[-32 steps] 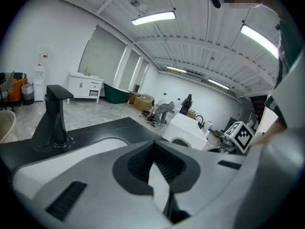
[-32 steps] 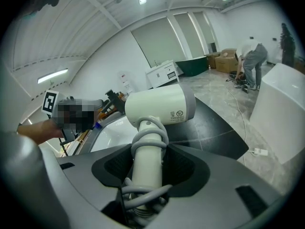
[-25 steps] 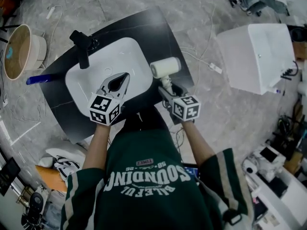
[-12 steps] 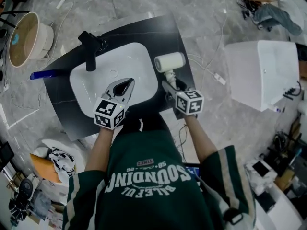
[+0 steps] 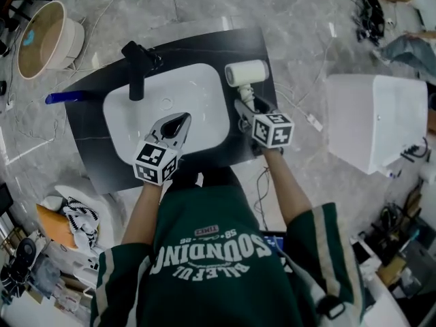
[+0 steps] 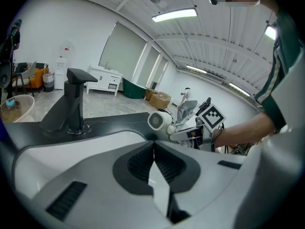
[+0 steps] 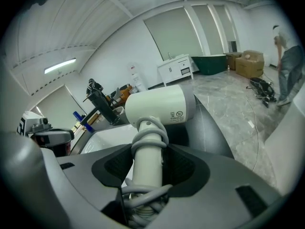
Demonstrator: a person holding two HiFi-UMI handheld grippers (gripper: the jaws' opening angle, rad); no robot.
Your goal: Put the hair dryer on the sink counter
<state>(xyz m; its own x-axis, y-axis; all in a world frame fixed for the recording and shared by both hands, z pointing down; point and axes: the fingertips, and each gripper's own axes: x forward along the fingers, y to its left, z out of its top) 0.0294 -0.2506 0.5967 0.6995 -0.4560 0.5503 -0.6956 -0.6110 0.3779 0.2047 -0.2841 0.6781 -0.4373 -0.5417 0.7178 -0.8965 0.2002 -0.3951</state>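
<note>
The white hair dryer point(image 5: 246, 73) hangs over the right end of the black sink counter point(image 5: 88, 148), beside the white basin point(image 5: 197, 87). My right gripper point(image 5: 246, 107) is shut on its handle, which has the grey cord wound round it. In the right gripper view the hair dryer point(image 7: 159, 106) fills the middle, its handle squeezed between the jaws of the right gripper point(image 7: 148, 149). My left gripper point(image 5: 180, 119) hovers over the basin's near side, shut and empty. In the left gripper view the jaw tips of the left gripper point(image 6: 153, 146) meet, with the hair dryer point(image 6: 156, 120) beyond them.
A black faucet point(image 5: 136, 70) stands at the basin's far left, with a blue object point(image 5: 65, 97) on the counter's left edge. A white box point(image 5: 375, 114) stands on the floor at the right, a round tub point(image 5: 48, 39) at the upper left. Cables trail over the marble floor.
My right gripper has carried the hair dryer away from the person, toward the counter's far right corner. The left gripper has shifted slightly over the basin and stays shut.
</note>
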